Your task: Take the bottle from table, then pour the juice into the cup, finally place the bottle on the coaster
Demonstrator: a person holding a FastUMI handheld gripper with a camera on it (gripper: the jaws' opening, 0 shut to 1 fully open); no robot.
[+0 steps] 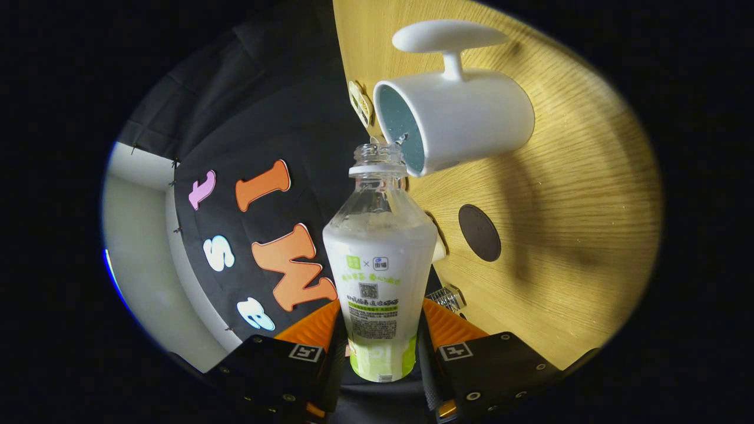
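- The gripper (380, 347) is clenched around the lower body of the bottle (380, 259), one finger pressing each side of the label.
- The whole view is rolled: the wooden table (559, 247) fills the right side, its edge running just behind the bottle's neck, with the booth wall to the left of that edge.
- The bottle is uncapped and holds white liquid up to its shoulder; the neck above is clear.
- The bottle's open mouth (377, 153) sits right at the rim of the white cup (459, 123), just beside the cup's opening, which has a teal inside.
- A few drops or a small splash show between mouth and rim; whether they touch I cannot tell.
- The cup's handle (447, 38) points away from the bottle, toward the table's far part.
- The dark round coaster (479, 232) lies on the table right of the bottle's shoulder, near the edge, apart from the cup.
- Bare wood spreads wide beyond the coaster and cup.
- A small round sticker-like item (360, 103) sits at the table edge beside the cup's rim.
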